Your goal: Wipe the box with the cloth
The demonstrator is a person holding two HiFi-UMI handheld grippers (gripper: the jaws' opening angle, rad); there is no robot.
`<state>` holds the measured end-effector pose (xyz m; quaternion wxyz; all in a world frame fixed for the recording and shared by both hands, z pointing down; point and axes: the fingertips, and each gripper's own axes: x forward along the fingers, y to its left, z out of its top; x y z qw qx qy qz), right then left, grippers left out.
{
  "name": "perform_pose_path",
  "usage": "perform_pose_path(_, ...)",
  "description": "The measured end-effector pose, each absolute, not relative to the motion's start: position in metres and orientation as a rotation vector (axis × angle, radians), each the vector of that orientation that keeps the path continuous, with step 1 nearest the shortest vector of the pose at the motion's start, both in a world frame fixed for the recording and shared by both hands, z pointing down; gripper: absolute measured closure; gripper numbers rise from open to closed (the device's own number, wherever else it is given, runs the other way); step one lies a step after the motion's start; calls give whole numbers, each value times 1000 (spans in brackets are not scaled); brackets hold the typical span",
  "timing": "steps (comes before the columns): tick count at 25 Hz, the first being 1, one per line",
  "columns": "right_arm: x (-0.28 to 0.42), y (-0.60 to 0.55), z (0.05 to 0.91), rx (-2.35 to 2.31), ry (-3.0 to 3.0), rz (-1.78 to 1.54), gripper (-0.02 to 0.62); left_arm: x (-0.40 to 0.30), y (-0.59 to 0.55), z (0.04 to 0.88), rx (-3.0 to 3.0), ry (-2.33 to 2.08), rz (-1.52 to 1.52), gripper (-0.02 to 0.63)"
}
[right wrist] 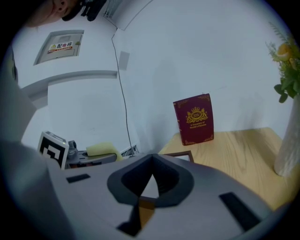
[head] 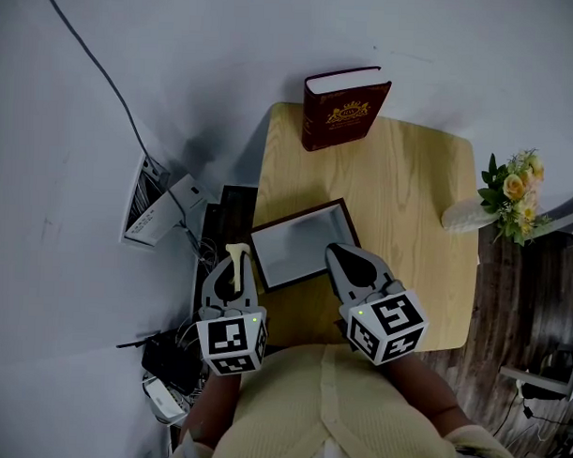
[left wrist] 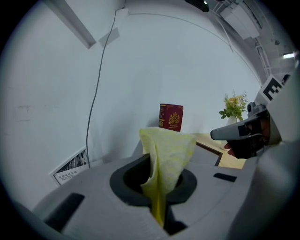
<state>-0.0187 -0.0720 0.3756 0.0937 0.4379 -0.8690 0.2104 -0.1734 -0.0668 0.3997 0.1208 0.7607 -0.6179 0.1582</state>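
Note:
A dark red box [head: 344, 108] with a gold crest stands upright at the far edge of the wooden table [head: 410, 181]. It also shows as the red box [left wrist: 171, 117] and the red box [right wrist: 194, 119] in the two gripper views. A flat dark-framed tray [head: 300, 244] with a pale inside lies near the table's front left. My left gripper [head: 234, 267] hangs off the table's left edge, shut on a yellow cloth [left wrist: 166, 154] that sticks up between its jaws. My right gripper [head: 348, 258] is shut and holds nothing, its tips over the tray's right corner.
A white vase with yellow flowers [head: 513, 198] lies at the table's right edge. Left of the table are a white wiring panel [head: 147, 204], a cable [head: 95, 62] and dark clutter [head: 174, 360]. The person's pale yellow sleeves fill the bottom.

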Motion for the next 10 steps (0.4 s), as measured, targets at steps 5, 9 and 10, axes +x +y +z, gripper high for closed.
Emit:
perform_pose_path(5,-15,-72,375,1316,-2572,623,568,-169,-68,398,2235,-1795,459,583)
perform_pose_path(9,-16,-72,374,1314,-2576,618,568,-168,-67,397,2239,-1796,454,583)
perform_pose_path(10,-17,-72,374,1312,-2578,617,568,-168,-67,396,2239,-1797,453,583)
